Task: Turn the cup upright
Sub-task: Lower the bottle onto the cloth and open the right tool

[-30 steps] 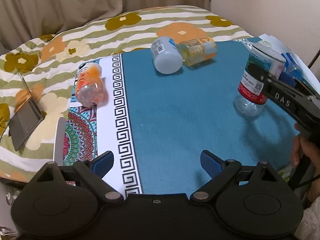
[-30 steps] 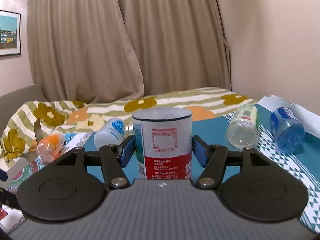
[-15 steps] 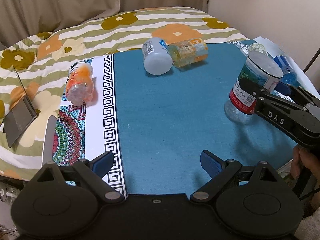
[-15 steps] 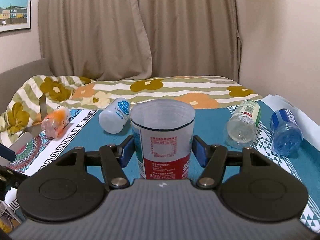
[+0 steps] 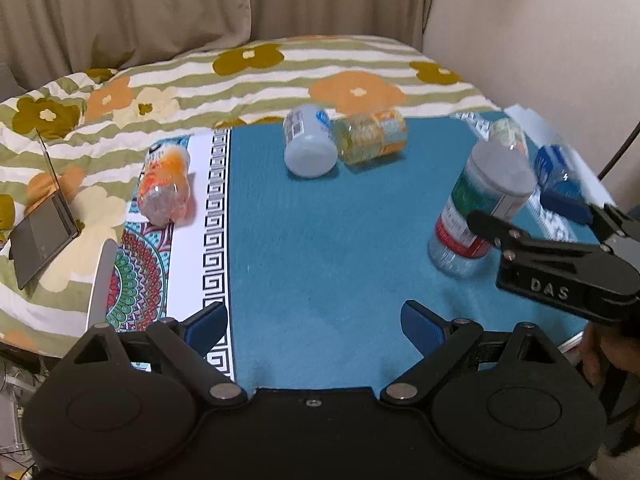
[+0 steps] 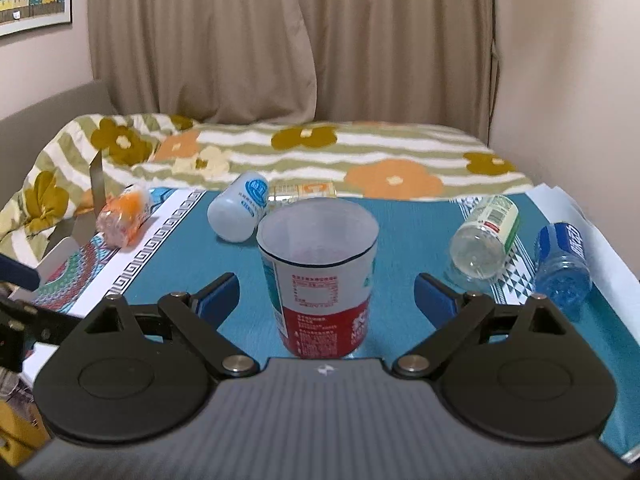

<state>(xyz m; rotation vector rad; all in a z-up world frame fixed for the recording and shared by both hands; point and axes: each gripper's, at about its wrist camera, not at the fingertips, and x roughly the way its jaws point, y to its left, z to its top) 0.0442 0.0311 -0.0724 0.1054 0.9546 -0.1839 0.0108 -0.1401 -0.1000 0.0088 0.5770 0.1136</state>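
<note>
A clear plastic cup (image 6: pixel 318 280) with a white, teal and red label stands upright on the blue mat (image 6: pixel 400 272), mouth up. My right gripper (image 6: pixel 326 300) is open, its blue pads well clear of the cup on both sides. In the left wrist view the same cup (image 5: pixel 478 210) stands at the right, with the right gripper (image 5: pixel 528 216) around it. My left gripper (image 5: pixel 314 324) is open and empty over the mat's near edge.
Several bottles lie on their sides: an orange one (image 5: pixel 164 188) at the left, a white one (image 5: pixel 308 146) and a yellow-orange one (image 5: pixel 370 136) at the back, a clear green-labelled one (image 6: pixel 486 234) and a blue one (image 6: pixel 562 264) at the right. A laptop (image 5: pixel 42 228) lies on the flowered blanket (image 5: pixel 200 80).
My right gripper has opened and let go of the cup, which now stands on the mat. The right gripper has also drawn back and lowered. The left gripper barely moved.
</note>
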